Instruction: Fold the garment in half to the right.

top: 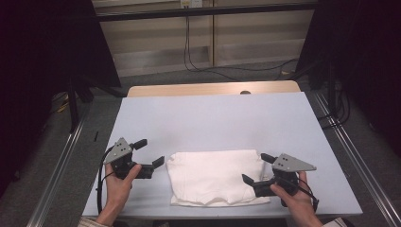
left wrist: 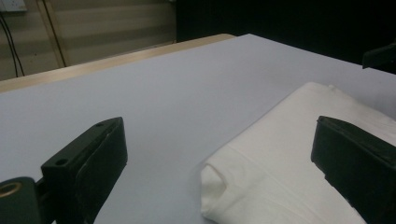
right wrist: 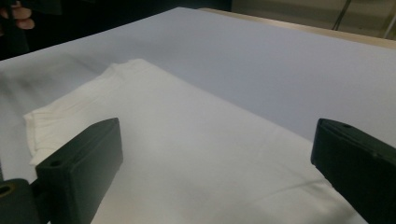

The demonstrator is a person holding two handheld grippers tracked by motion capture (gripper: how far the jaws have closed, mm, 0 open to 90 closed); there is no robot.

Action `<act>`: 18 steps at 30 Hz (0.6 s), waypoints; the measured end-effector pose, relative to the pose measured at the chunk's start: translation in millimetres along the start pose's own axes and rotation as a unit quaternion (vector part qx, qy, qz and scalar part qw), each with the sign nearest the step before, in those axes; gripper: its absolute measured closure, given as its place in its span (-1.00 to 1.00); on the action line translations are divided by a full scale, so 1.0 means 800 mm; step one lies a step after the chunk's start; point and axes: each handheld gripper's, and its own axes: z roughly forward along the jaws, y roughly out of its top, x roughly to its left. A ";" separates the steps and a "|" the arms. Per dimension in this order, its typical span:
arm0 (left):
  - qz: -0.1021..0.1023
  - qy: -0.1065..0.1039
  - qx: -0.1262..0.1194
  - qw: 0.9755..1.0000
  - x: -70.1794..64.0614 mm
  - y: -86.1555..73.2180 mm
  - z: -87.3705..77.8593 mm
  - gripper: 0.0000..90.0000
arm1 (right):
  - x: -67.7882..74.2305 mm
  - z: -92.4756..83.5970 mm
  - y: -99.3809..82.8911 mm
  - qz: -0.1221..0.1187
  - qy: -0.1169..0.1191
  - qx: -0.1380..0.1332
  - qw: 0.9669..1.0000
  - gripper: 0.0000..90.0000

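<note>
One folded white cloth (top: 215, 177) lies near-centre on the desk (top: 213, 118). Two grippers: left gripper (top: 150, 152) and right gripper (top: 257, 169) flank it, jaws released, grasping nothing.

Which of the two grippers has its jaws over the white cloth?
The right gripper: its open jaws reach over the right edge of the folded white cloth. The left gripper, also open, is beside the cloth's left edge.

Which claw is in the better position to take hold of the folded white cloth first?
Probably the right claw: its open jaws already stand over the cloth. The left claw, also open, is beside the cloth's edge, mostly over the table.
</note>
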 end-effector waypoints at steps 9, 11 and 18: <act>-0.008 0.000 0.016 1.000 0.011 0.003 0.023 -0.91 | 0.021 0.031 0.012 -0.019 0.046 0.026 0.998 -0.95; -0.008 0.001 0.015 1.000 0.013 0.005 0.025 -0.91 | 0.026 0.036 0.014 -0.021 0.055 0.032 0.998 -0.94; -0.008 -0.007 0.022 1.000 0.015 0.005 0.038 -0.91 | 0.039 0.052 0.030 -0.026 0.093 0.053 0.994 -0.92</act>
